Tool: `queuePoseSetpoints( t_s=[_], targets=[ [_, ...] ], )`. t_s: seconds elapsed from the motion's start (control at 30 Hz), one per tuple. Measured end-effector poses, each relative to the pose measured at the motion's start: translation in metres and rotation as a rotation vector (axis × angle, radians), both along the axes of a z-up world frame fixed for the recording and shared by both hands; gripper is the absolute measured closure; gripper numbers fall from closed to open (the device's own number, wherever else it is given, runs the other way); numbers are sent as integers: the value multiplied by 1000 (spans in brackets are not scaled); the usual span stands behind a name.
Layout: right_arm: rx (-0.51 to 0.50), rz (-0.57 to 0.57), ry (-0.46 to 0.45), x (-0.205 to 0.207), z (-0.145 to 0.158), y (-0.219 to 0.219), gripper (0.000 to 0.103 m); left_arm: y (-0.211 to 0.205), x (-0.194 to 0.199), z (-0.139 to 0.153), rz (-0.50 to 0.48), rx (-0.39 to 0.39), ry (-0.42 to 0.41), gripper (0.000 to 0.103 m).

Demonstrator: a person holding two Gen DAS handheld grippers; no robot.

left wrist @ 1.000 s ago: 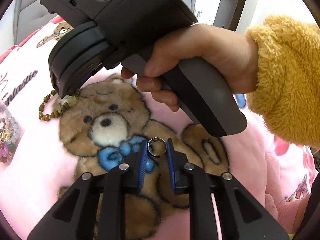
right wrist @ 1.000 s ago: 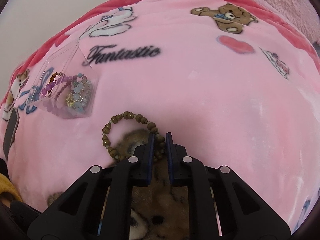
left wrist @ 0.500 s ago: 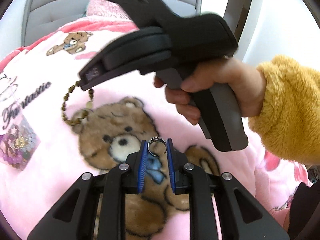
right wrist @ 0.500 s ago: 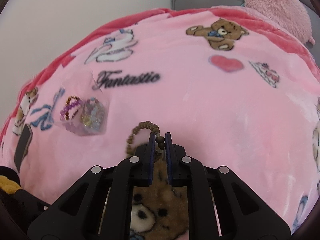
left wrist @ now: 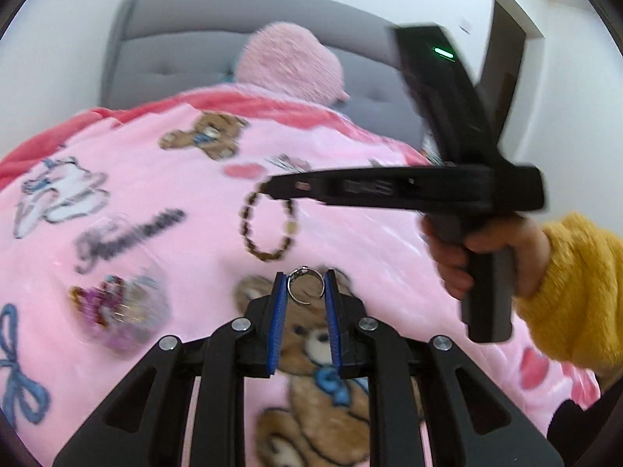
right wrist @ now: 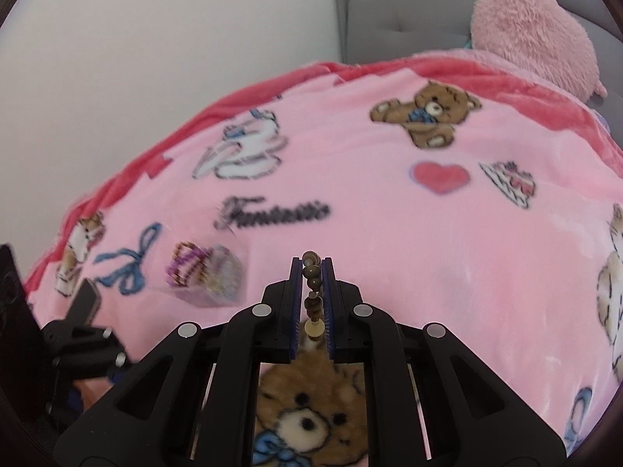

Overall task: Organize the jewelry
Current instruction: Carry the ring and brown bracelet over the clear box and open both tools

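While both claws are lifted above the bedding, the scene reads near to far:
Left gripper (left wrist: 305, 292): clamped on a silver ring (left wrist: 305, 287) pinched between its blue pads.
Right gripper (right wrist: 311, 272): closed on a brown bead bracelet (right wrist: 312, 287), whose loop (left wrist: 266, 225) dangles from the tip in the left view.
Clear pouch (right wrist: 210, 276): lies on the blanket to the left, holding purple and pale beads, blurred.
Pink blanket (right wrist: 389, 233): bear print beneath both tools.
Fluffy pink pillow (right wrist: 533, 35): against the grey headboard (left wrist: 175, 58).
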State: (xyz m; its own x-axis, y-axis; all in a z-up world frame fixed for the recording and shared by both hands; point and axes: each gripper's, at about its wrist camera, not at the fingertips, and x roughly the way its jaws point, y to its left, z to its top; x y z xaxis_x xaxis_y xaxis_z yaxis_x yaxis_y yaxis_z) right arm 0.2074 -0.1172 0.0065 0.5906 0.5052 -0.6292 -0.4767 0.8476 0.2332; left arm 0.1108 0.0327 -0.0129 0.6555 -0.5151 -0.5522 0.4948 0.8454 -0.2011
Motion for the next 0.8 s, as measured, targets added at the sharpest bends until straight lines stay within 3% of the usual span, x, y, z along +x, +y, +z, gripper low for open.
queuePoseSetpoints(
  t_s=[0.3,0.53,0.8],
  targets=[
    [49,124,-108,-15,37,36,93,58,18,18,203,-26,-38,84],
    [33,186,-112,-13,38,67,93,104,37,27,361,-63,-81,84],
    [-9,242,-88,-9,26,101,93,118,59,17,389,-81,-60,84]
  ],
)
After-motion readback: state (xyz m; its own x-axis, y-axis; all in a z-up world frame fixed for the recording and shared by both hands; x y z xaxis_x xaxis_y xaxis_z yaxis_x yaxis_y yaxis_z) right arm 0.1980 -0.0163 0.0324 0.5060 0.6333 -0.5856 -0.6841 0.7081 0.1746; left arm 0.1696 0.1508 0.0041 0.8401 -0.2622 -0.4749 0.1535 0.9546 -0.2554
